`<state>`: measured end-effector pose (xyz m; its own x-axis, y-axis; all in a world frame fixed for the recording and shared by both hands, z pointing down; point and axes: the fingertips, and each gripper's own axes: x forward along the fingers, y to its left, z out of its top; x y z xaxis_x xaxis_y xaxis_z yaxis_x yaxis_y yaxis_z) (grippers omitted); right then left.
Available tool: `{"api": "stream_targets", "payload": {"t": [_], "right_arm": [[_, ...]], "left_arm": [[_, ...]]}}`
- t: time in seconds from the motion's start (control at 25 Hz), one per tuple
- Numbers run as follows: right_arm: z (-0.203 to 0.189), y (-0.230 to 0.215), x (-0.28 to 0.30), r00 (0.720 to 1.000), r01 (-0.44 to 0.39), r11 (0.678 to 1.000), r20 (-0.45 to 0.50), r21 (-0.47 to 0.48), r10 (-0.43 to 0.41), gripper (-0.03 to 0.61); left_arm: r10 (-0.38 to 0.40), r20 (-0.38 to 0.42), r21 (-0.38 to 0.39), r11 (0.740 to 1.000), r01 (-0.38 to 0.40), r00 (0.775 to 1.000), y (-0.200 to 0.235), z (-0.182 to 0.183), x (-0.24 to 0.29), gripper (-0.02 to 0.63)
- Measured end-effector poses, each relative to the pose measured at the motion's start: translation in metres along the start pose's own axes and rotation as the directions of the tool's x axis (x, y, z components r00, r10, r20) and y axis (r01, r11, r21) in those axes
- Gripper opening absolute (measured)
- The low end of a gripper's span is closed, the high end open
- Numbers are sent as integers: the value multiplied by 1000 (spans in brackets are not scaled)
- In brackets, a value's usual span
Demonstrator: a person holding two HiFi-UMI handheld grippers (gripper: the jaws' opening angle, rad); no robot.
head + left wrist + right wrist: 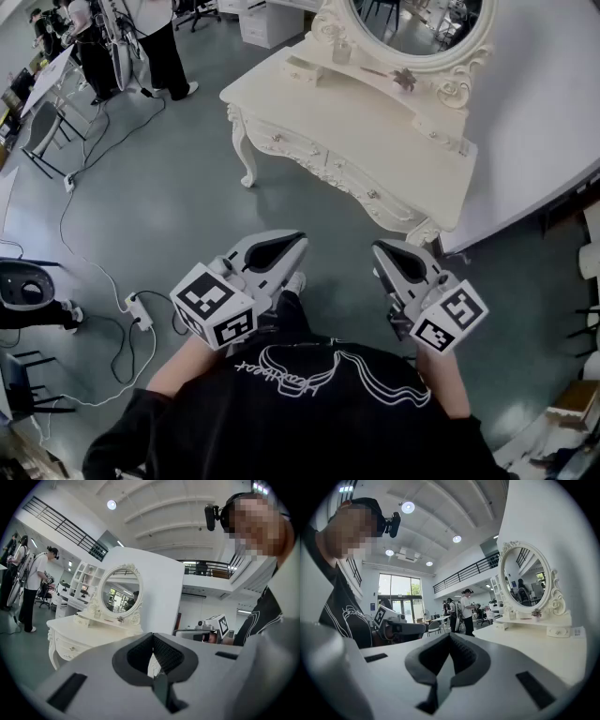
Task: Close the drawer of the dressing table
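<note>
grey-padded jaws of the left gripper [296,240] and right gripper [381,249] are pressed together on nothing, both near the dressing table [375,141] front.

so both bare forearms [178,364] are stuck out in front of the chest, left grey two-jaw gripper [292,244] and right grey two-jaw gripper [382,249] side by side, well apart, roughly level, each with its fingers [165,654] pressed together on nothing

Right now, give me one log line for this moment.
left gripper: shut, empty | right gripper: shut, empty | dressing table: ahead, untouched | drawers: none visibly open
</note>
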<state>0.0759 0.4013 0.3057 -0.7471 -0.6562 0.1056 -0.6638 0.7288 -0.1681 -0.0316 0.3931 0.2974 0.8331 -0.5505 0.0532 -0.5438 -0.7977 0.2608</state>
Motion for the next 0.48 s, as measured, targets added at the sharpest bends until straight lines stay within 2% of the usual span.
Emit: {"api": "stream_targets", "payload": {"t": [0.2, 0.36, 0.48], "right_arm": [[7, 4, -7, 1000, 6, 1000, 6, -5, -6, 3], [11, 2, -3, 1000, 20, 1000, 5, -9, -20, 3], [11, -7, 8, 1000, 21, 1000, -2, 6, -21, 3]], "left_arm": [[11, -4, 21, 1000, -11, 1000, -7, 5, -5, 3], [36, 3, 48, 998, -36, 999, 2, 10, -8, 5], [47, 2, 35, 998, -47, 999, 17, 12, -4, 5]]}}
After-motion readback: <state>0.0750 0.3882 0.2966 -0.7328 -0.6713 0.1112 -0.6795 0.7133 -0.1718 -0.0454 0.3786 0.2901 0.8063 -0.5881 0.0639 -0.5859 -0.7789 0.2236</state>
